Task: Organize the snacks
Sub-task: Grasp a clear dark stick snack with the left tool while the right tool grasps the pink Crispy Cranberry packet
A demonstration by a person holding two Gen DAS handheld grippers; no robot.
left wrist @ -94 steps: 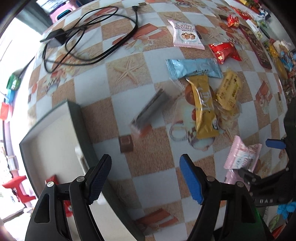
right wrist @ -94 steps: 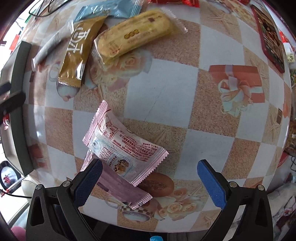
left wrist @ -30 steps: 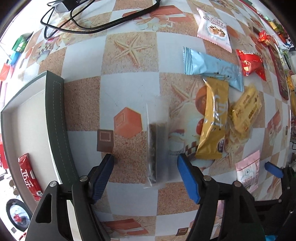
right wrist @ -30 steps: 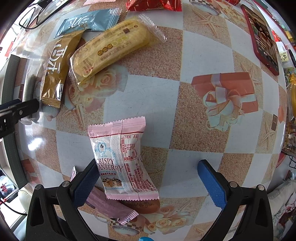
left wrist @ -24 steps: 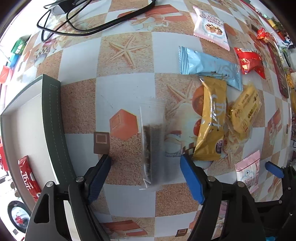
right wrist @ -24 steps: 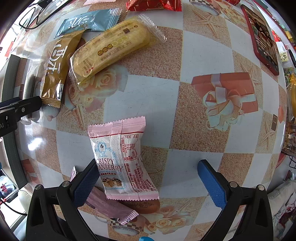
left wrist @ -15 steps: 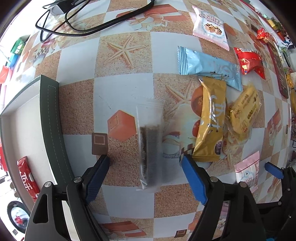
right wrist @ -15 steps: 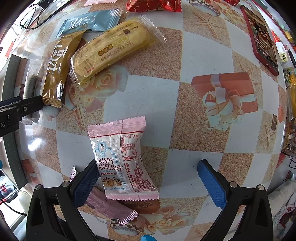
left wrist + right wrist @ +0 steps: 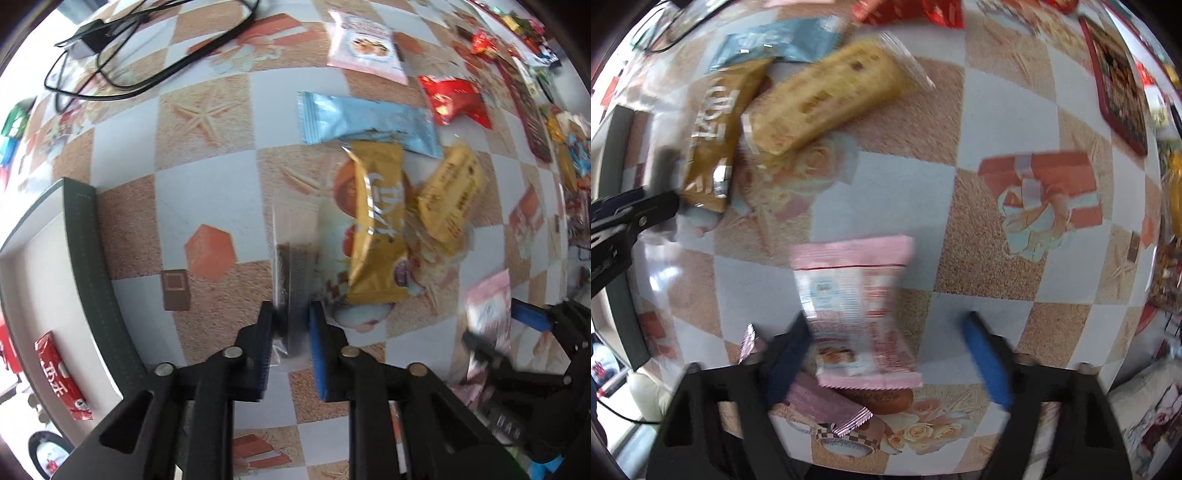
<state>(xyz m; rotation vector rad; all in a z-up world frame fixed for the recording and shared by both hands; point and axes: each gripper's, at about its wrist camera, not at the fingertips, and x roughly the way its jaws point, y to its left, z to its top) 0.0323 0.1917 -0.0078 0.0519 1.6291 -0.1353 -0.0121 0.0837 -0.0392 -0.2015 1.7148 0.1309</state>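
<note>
We had the left gripper [image 9: 291, 325] clamped on the clear packet [image 9: 295, 273], while our right gripper [image 9: 886, 354] stood apart around the pink packet [image 9: 857, 314]

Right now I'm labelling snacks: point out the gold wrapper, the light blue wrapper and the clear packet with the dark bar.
gold wrapper [image 9: 378, 229], left wrist view, middle of its printed face.
light blue wrapper [image 9: 365, 123], left wrist view, centre of the pack.
clear packet with the dark bar [image 9: 297, 273], left wrist view, on the dark bar.

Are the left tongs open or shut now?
Shut. The left tongs have both pads pressed against the clear packet between them.
</note>
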